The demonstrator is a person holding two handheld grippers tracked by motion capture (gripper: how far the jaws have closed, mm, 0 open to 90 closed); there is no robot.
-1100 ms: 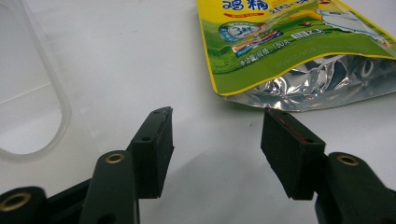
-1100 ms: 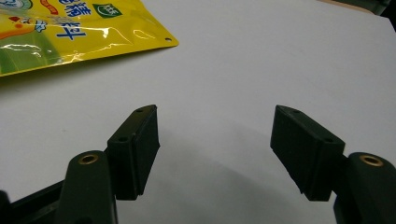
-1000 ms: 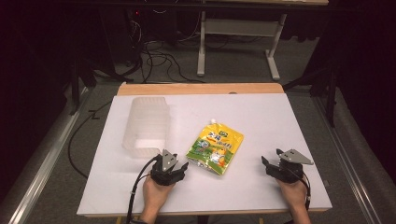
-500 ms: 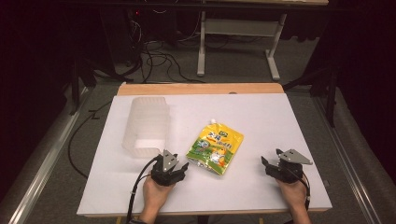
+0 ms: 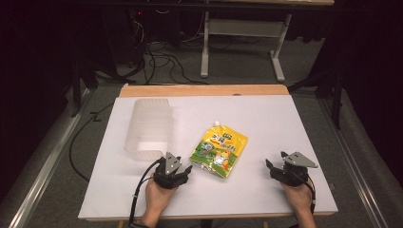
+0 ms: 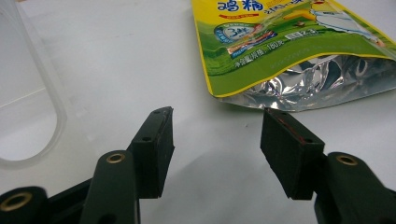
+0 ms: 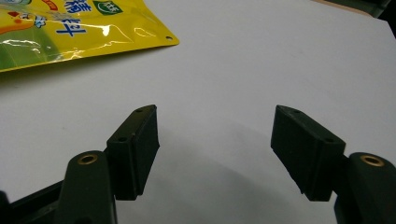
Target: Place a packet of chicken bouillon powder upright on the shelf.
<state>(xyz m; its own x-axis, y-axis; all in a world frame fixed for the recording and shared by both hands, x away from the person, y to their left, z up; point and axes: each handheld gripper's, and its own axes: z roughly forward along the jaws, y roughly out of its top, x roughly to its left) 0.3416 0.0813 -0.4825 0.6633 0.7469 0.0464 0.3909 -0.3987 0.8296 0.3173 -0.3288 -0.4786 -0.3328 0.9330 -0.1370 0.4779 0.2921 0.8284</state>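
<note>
High view, left to right: translucent plastic container (image 5: 151,127) lying on its side at left of centre on the white table (image 5: 266,118), open mouth toward the bottom of the frame; left gripper (image 5: 181,172) just below it at lower centre-left, jaws parted wide and holding nothing, tips just short of the lower left corner of the pouch (image 5: 219,151); yellow-green spouted pouch flat at mid-frame, spout toward the top; right gripper (image 5: 269,166) at lower right, well apart from the pouch, jaws spread wide and likewise empty. Left gripper view: container rim (image 6: 44,88) at far left, left gripper (image 6: 215,135) low over the table, silvery bottom gusset of the pouch (image 6: 299,51) at upper right, just ahead of the right-hand pad. Right gripper view: pouch corner (image 7: 70,32) at upper left, right gripper (image 7: 215,140) over bare table. Likely risks: flat, slick foil offering little edge, so a pinch may slide off or only push the pouch away; a grab at the soft gusset may crumple it; a careless left move may nudge the light container aside.
</note>
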